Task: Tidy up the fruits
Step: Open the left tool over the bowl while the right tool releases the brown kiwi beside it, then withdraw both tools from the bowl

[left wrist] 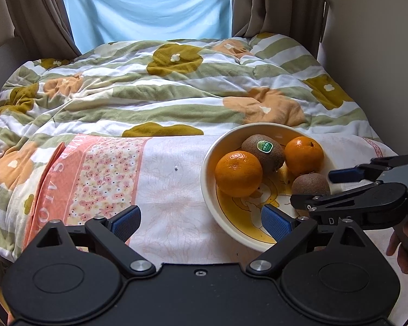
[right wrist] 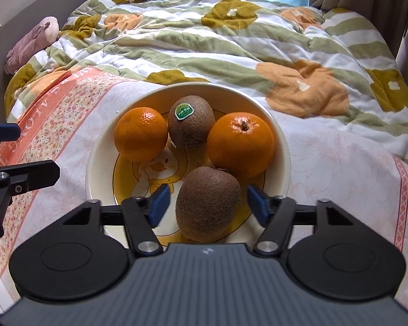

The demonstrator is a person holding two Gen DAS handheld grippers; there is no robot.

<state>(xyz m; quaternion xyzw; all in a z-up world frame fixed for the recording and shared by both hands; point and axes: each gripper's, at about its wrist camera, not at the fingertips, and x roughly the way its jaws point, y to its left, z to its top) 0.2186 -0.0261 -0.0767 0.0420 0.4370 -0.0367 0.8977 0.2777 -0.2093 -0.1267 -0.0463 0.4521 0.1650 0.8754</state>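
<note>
Fuzzy brown oval kiwi [right wrist: 208, 203] lies between the wide-open right tongs [right wrist: 208, 207], untouched, long axis pointing ahead; left tongs [left wrist: 201, 221], equally wide, hang empty farther off.

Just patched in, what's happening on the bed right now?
A person holds a gripper in each hand over a bowl on the bed. It holds two oranges and two kiwis. The right gripper is open around the near kiwi, pads clear of it. The left gripper is open and empty at the bowl's left edge. The stickered kiwi sits between the left orange and the right orange.
</note>
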